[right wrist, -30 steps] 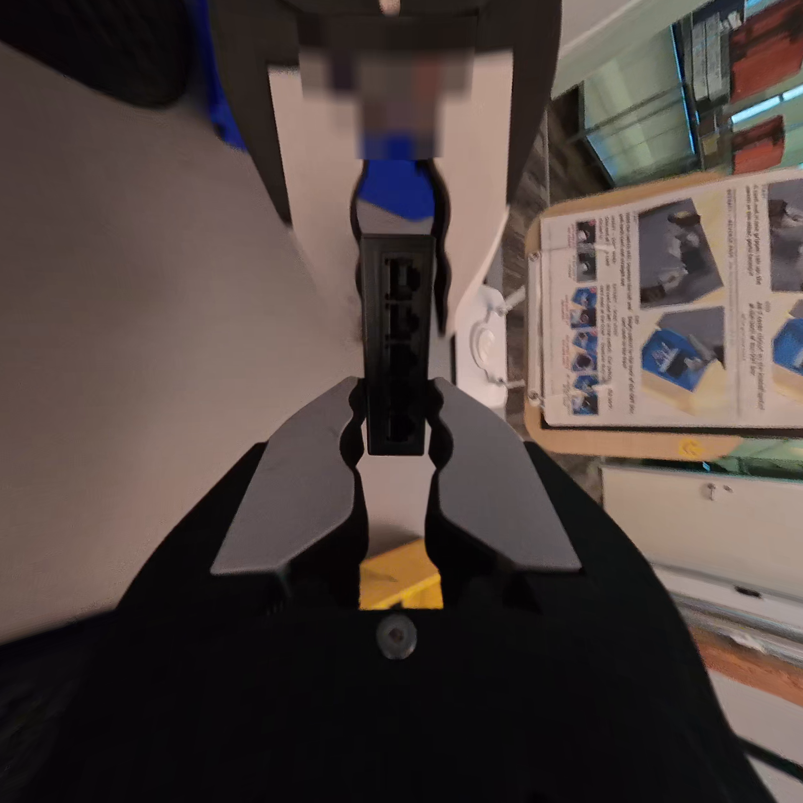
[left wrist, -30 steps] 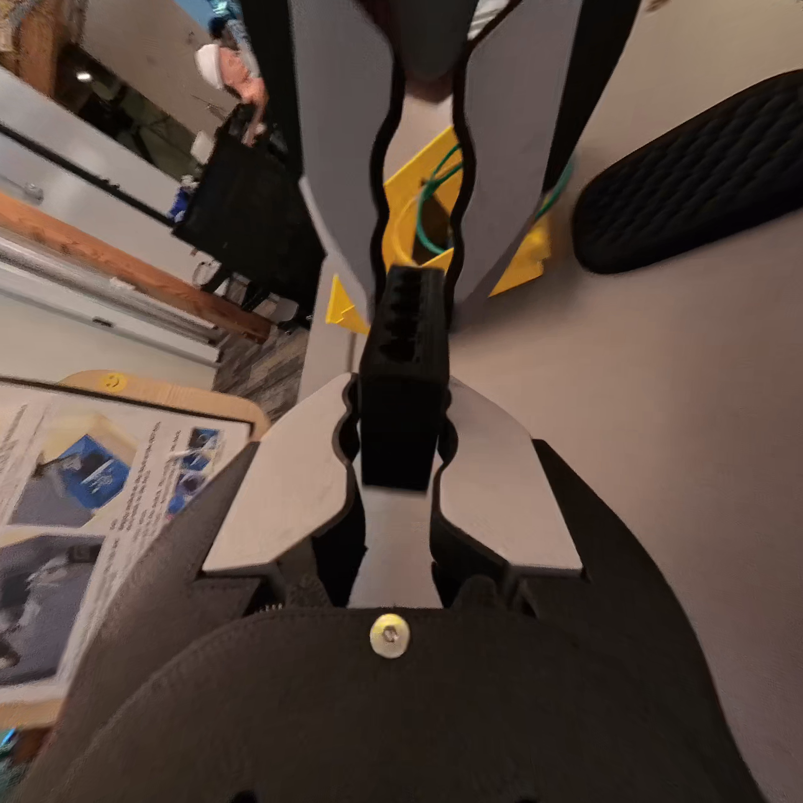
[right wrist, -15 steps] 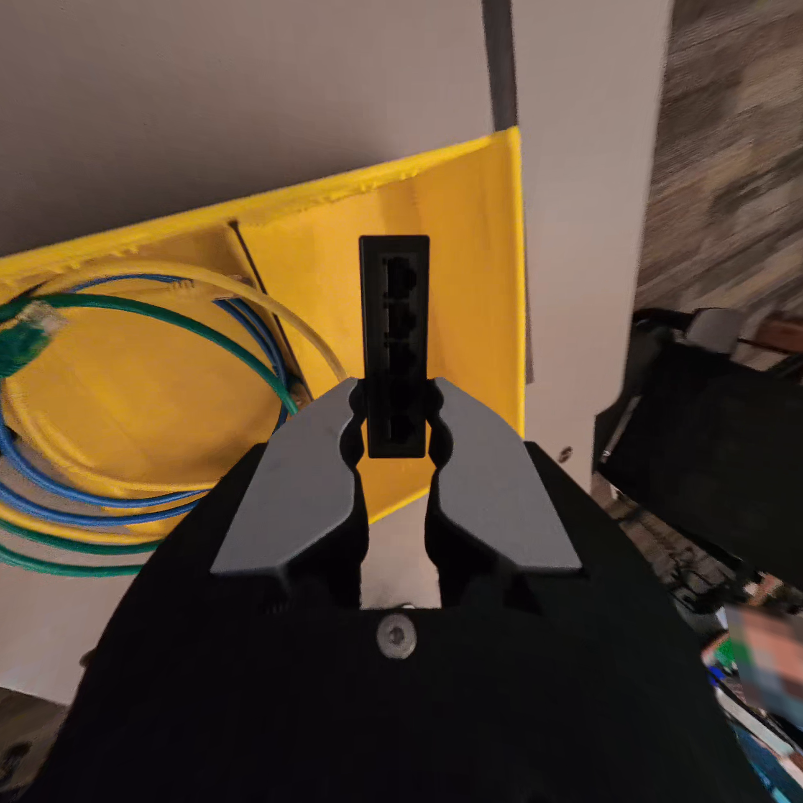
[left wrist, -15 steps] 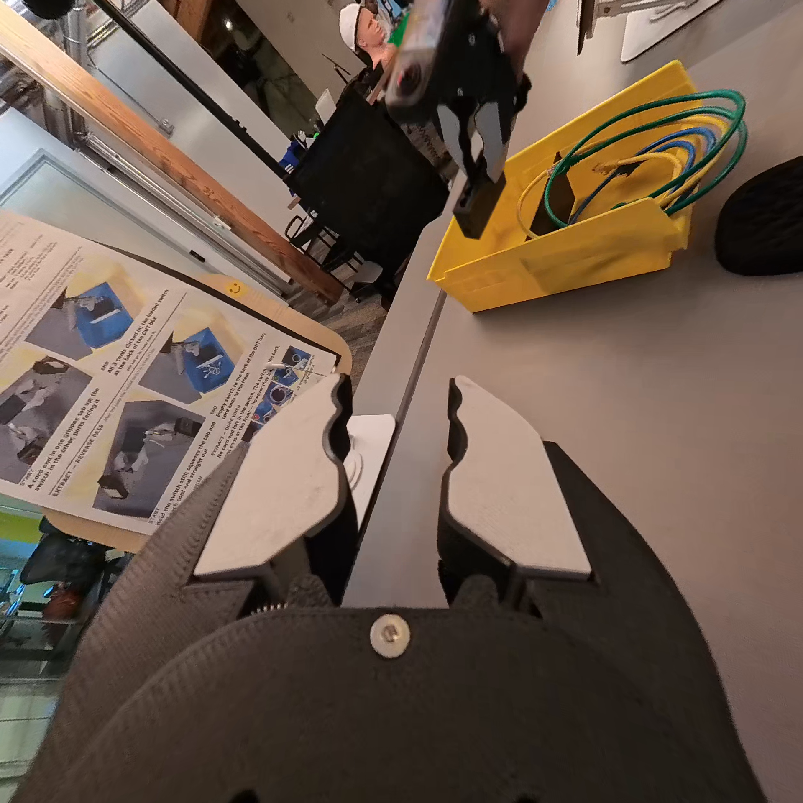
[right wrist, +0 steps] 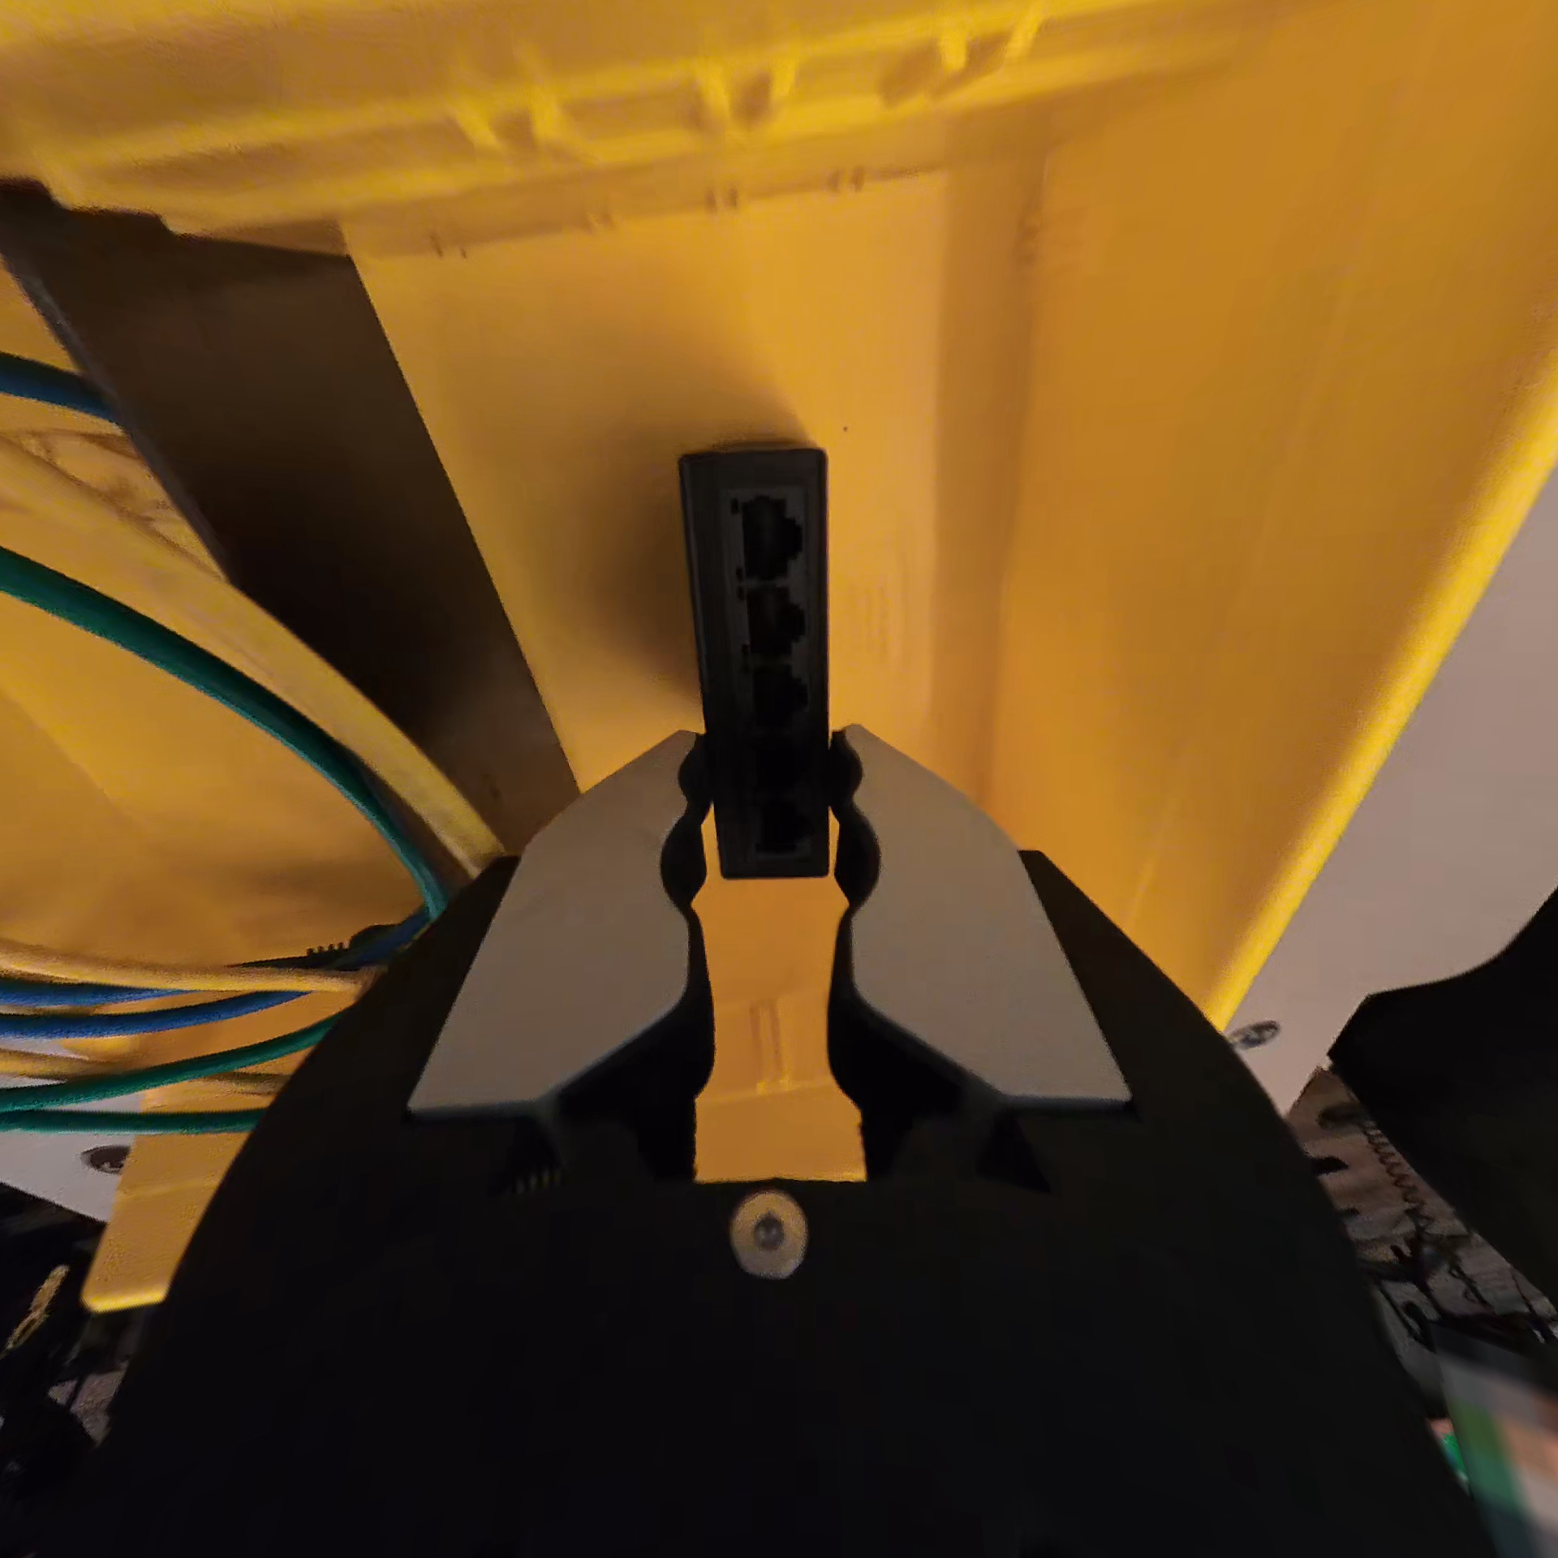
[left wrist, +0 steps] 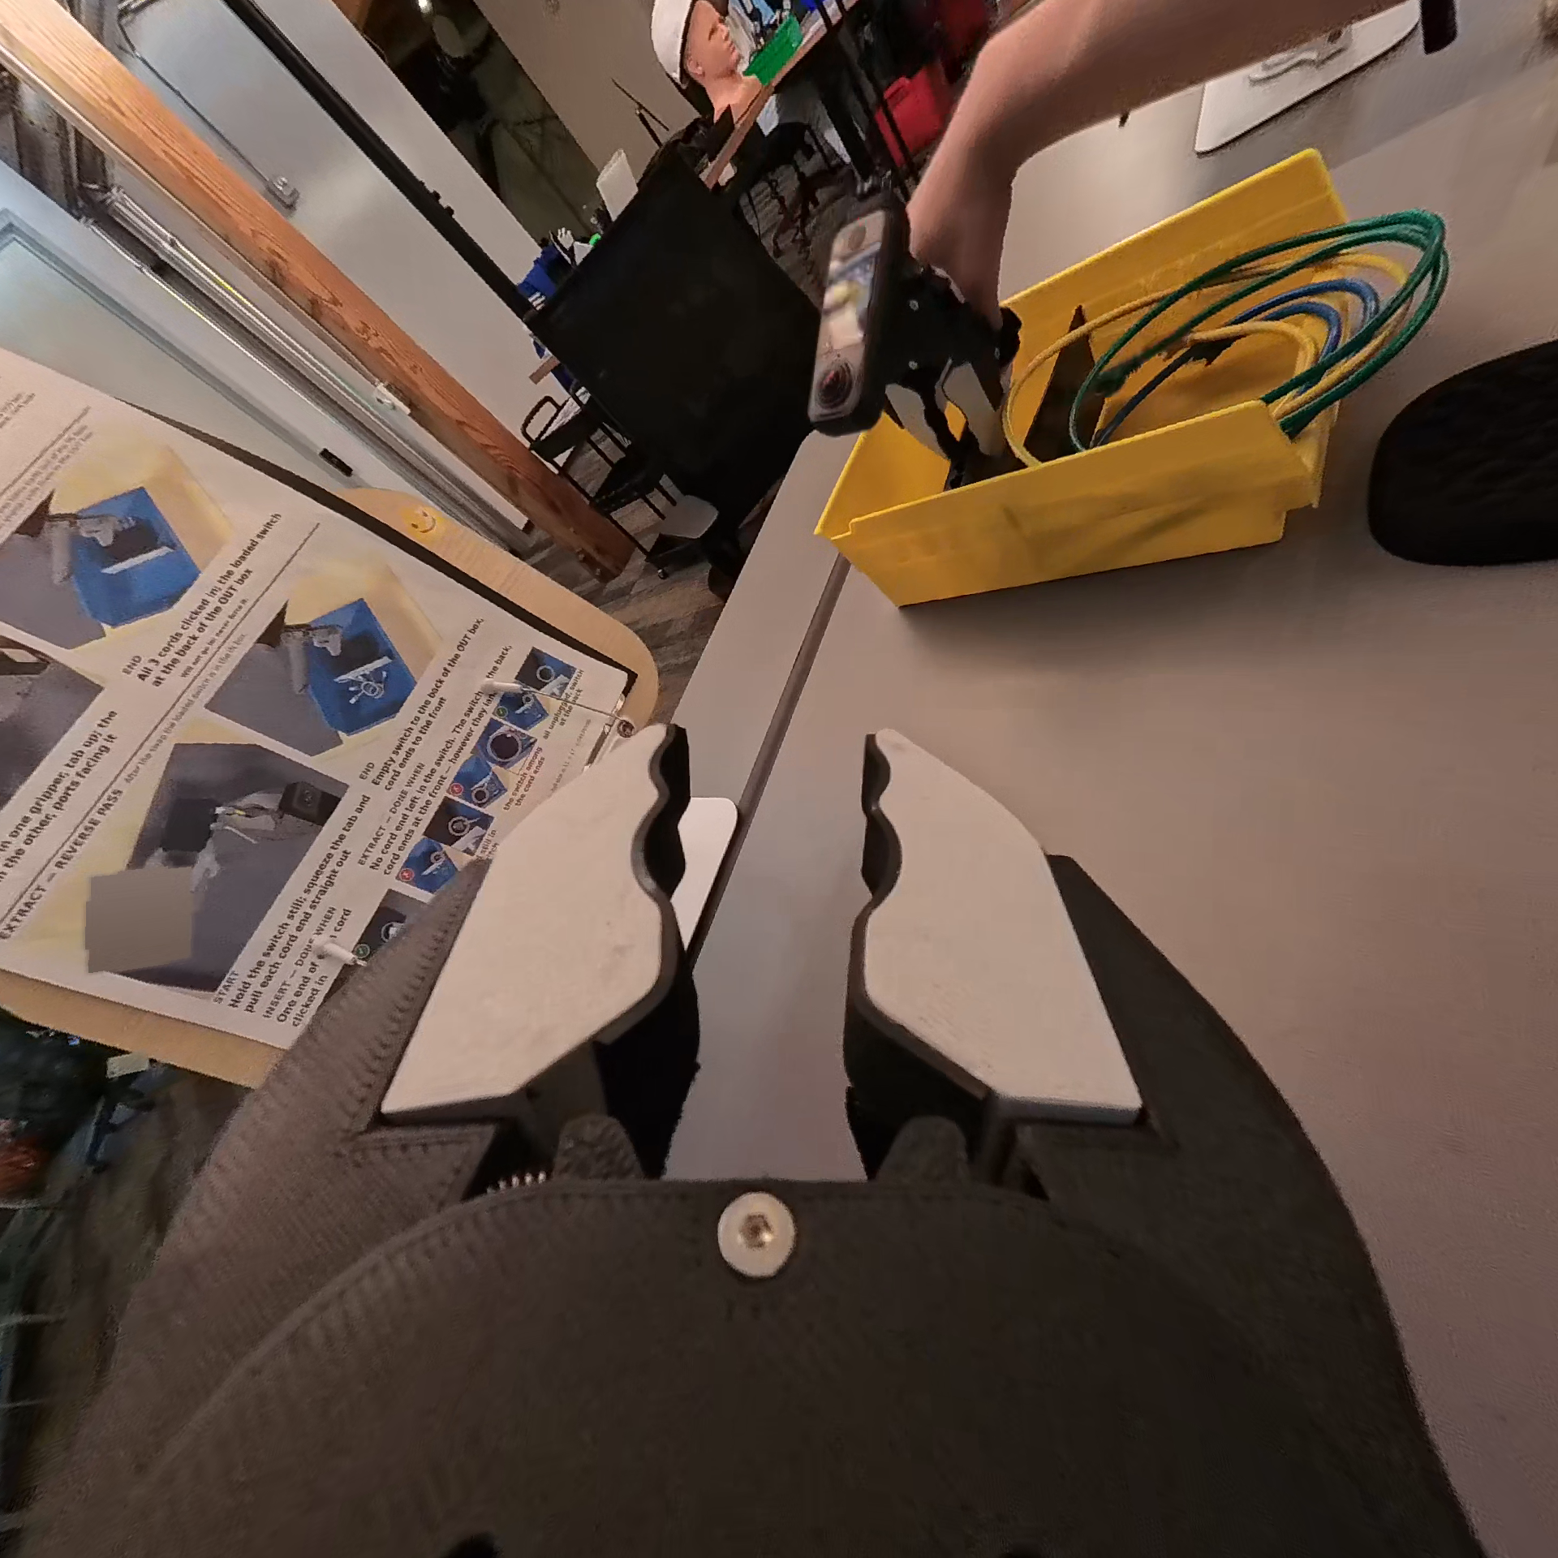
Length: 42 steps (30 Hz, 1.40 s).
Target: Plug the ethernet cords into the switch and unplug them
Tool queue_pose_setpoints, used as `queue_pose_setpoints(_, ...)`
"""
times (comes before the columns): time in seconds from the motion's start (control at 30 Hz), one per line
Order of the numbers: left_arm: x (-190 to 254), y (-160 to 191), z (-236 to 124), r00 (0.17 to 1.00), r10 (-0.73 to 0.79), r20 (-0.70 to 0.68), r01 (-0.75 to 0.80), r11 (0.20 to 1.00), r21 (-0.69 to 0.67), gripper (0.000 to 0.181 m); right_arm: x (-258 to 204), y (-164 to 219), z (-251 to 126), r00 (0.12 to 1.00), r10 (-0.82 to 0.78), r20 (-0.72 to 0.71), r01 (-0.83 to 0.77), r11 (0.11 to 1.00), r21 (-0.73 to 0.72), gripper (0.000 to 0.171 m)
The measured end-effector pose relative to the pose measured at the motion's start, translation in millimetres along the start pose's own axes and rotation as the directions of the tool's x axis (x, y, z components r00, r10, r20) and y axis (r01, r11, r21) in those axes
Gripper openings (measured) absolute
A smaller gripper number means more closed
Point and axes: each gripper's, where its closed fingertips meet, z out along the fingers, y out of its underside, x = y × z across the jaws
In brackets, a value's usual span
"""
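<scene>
Four empty ports face the camera on the switch (right wrist: 753,666), clamped in the right gripper (right wrist: 765,809) low inside the yellow bin (right wrist: 1096,523). Cords (left wrist: 1248,312) lie unplugged beside it. Left gripper (left wrist: 771,809) hovers over the desk (left wrist: 1180,759), jaws apart, empty. Likely next: release the switch.

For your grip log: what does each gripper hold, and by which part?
Right gripper pinches the switch by its near end, across its narrow sides. Left gripper holds nothing.

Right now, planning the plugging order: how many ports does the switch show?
4, in one row down the switch face: three above the right gripper fingers, one between them. Others may be hidden.
</scene>
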Motion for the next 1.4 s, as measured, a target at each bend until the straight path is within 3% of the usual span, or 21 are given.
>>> queue_pose_setpoints(0.1,-3,1,-3,1.0,-0.013,0.004,0.013,1.0,-0.001,0.04,10,8,-2,0.996,-0.021,-0.085,0.018,0.999,-0.036,0.029)
queue_pose_setpoints(0.2,-8,1,-9,1.0,-0.022,0.021,0.022,1.0,0.001,0.041,21,11,-30,0.974,0.023,-0.226,-0.017,0.999,0.029,0.031)
queue_pose_setpoints(0.27,-15,0,-18,0.998,-0.028,0.049,0.027,1.0,0.002,0.042,25,16,-63,0.925,0.115,-0.361,-0.072,0.989,0.13,0.032)
queue_pose_setpoints(0.37,-40,3,-43,0.985,-0.065,0.16,0.067,0.998,-0.011,0.043,14,46,-115,0.768,0.403,-0.498,-0.253,0.905,0.342,0.041)
queue_pose_setpoints(0.43,-69,22,-70,0.946,-0.147,0.289,0.176,0.981,-0.077,0.047,-11,78,-119,0.661,0.646,-0.382,-0.459,0.751,0.475,0.054)
queue_pose_setpoints(0.5,-92,67,-103,0.871,-0.257,0.42,0.369,0.906,-0.21,0.057,-44,96,-97,0.571,0.812,-0.122,-0.651,0.539,0.535,0.057)
queue_pose_setpoints(0.53,-102,93,-122,0.816,-0.299,0.494,0.468,0.843,-0.264,0.061,-58,103,-84,0.518,0.856,-0.012,-0.729,0.448,0.518,0.059)
queue_pose_setpoints(0.6,-114,143,-155,0.697,-0.374,0.612,0.642,0.707,-0.298,0.07,-77,123,-57,0.381,0.922,0.069,-0.842,0.315,0.439,0.057)
queue_pose_setpoints(0.67,-110,187,-174,0.581,-0.489,0.651,0.785,0.547,-0.289,0.079,-92,129,-34,0.311,0.943,0.12,-0.9,0.252,0.354,0.054)
queue_pose_setpoints(0.77,-90,243,-184,0.46,-0.607,0.648,0.888,0.31,-0.34,0.082,-103,130,-14,0.284,0.949,0.138,-0.935,0.242,0.257,0.039)
queue_pose_setpoints(0.8,-81,259,-186,0.438,-0.622,0.649,0.896,0.244,-0.37,0.084,-106,121,-15,0.3,0.934,0.194,-0.937,0.25,0.245,0.018)
queue_pose_setpoints(0.83,-72,274,-187,0.42,-0.632,0.651,0.897,0.182,-0.402,0.085,-107,116,-15,0.305,0.926,0.221,-0.939,0.254,0.232,0.008)
queue_pose_setpoints(0.93,-44,300,-184,0.369,-0.695,0.617,0.878,0.041,-0.478,0.083,-107,116,-14,0.344,0.918,0.197,-0.926,0.296,0.235,0.008)
queue_pose_setpoints(1.13,-17,328,-189,0.288,-0.71,0.642,0.837,-0.139,-0.529,0.063,-110,108,-15,0.364,0.904,0.225,-0.916,0.303,0.265,0.008)
queue_pose_setpoints(1.2,-5,332,-191,0.276,-0.718,0.639,0.808,-0.186,-0.559,0.046,-111,99,-16,0.386,0.896,0.218,-0.905,0.322,0.278,0.008)
queue_pose_setpoints(1.4,-2,343,-197,0.351,-0.637,0.686,0.767,-0.225,-0.601,0.017,-119,56,-21,0.406,0.883,0.237,-0.898,0.337,0.282,0.008)
